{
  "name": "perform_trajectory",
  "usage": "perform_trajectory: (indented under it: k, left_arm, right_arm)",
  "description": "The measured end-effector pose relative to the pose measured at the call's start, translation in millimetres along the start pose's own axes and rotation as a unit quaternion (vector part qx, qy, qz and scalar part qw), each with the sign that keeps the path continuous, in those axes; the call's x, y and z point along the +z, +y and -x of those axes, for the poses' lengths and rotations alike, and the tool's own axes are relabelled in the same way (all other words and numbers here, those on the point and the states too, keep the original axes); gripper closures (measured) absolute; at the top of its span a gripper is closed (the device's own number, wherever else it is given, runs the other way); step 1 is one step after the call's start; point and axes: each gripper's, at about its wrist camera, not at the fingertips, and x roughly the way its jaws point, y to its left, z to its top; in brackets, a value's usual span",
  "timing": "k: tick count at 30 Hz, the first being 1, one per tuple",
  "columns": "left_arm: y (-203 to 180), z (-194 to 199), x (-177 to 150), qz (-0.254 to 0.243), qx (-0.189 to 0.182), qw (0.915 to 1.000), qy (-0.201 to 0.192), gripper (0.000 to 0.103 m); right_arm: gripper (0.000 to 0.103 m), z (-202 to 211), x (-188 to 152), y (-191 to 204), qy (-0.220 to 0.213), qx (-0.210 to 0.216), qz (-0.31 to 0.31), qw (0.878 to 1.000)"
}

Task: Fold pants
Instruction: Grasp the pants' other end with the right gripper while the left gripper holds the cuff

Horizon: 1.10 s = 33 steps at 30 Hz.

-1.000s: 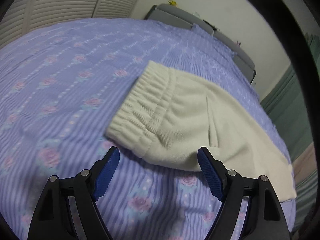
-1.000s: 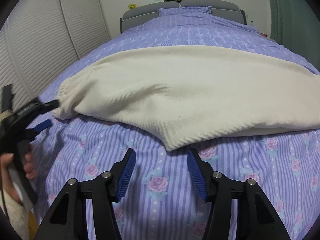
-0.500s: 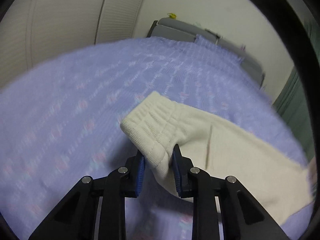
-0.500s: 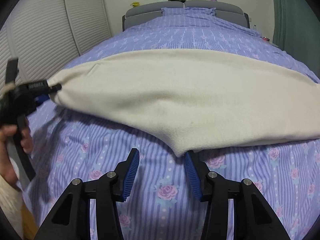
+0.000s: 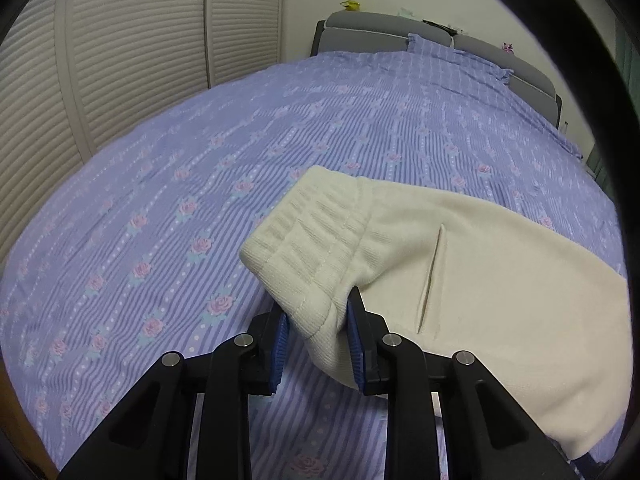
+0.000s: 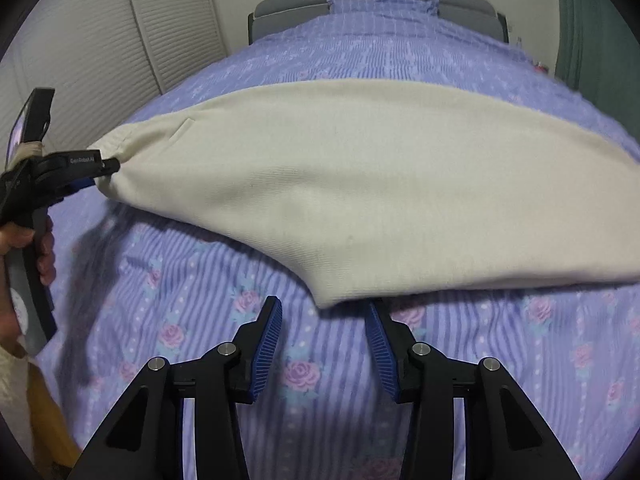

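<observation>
Left claw (image 5: pixel 316 332) clenched on waistband corner of the cream pants (image 6: pixel 360 184), which lie across the bed (image 5: pixel 160 200) mid-frame. Right claw (image 6: pixel 326 344) released, crotch point just ahead at lower centre: pinch both layers there before lifting, keep fabric taut

Pants: one cream pair (image 5: pixel 460 248) is seen, laid across the bed.
Waistbands: one ribbed band (image 5: pixel 316 236) is counted on the pants.
Pocket slits: one (image 5: pixel 432 276) is seen.
Grippers: two are counted, the left gripper (image 5: pixel 318 340) and the right gripper (image 6: pixel 324 344).
Hands: one hand (image 6: pixel 38 248) is visible.
Beds: one bed (image 5: pixel 160 208) with a flowered purple cover is shown.
Headboards: one grey headboard (image 6: pixel 296 2) is counted.
Slatted doors: at least two panels (image 5: pixel 132 48) can be made out.
</observation>
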Motion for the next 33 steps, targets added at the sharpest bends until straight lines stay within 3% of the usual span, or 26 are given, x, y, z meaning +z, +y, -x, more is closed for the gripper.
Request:
perform_trajectory:
  k: [3, 12, 19, 24, 25, 27, 29, 33]
  left_arm:
    - [2, 0, 3, 0.001, -0.002, 1.0, 0.002, 0.076]
    - [12, -3, 0, 0.023, -0.019, 0.9994, 0.016, 0.075]
    - [10, -2, 1, 0.027, -0.017, 0.9993, 0.019, 0.075]
    - [16, -6, 0, 0.047, -0.032, 0.9977, 0.037, 0.075]
    - [18, -7, -1, 0.048, -0.033, 0.9975, 0.039, 0.075]
    - [18, -7, -3, 0.045, -0.036, 0.9975, 0.041, 0.074]
    - [15, -1, -6, 0.03, -0.033, 0.9985, 0.033, 0.075]
    - [17, 8, -15, 0.012, -0.033, 0.9991, 0.022, 0.075]
  right_arm:
    - [0.063, -5, 1, 1, 0.008, 0.03, 0.002, 1.0]
    - [0.063, 14, 24, 11, -0.049, -0.018, 0.059, 0.997]
    - [0.063, -9, 30, -11, -0.004, 0.022, 0.018, 1.0]
    - [0.064, -11, 29, 12, -0.02, -0.002, 0.1, 0.995]
    - [0.065, -10, 32, 13, -0.028, -0.006, 0.109, 0.994]
    - [0.087, -11, 37, 11, -0.02, -0.018, 0.112, 0.993]
    - [0.091, -10, 34, 5, 0.007, -0.003, 0.09, 0.996]
    - [0.094, 15, 20, 16, -0.001, -0.017, 0.096, 0.995]
